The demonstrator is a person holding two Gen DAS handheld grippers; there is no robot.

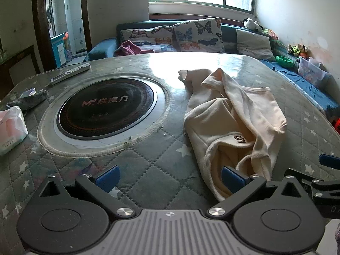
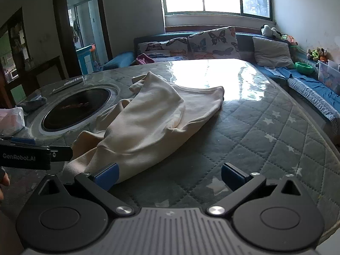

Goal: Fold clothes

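A cream garment (image 1: pixel 233 123) lies crumpled on the quilted table cover, with a small dark logo near its lower edge. In the right wrist view the same cream garment (image 2: pixel 148 119) stretches from the near left toward the middle of the table. My left gripper (image 1: pixel 170 178) is open; its right blue pad sits at the garment's near hem, nothing between the fingers. My right gripper (image 2: pixel 170 175) is open too, its left blue pad against the garment's near edge. The left gripper's body (image 2: pixel 31 157) shows at the left edge of the right wrist view.
A round black induction hob (image 1: pixel 106 108) is set into the table (image 1: pixel 159 170) left of the garment. A remote (image 1: pixel 70 73), a grey cloth (image 1: pixel 29 102) and a tissue pack (image 1: pixel 10 127) lie at the far left. A sofa with butterfly cushions (image 1: pixel 197 34) stands behind.
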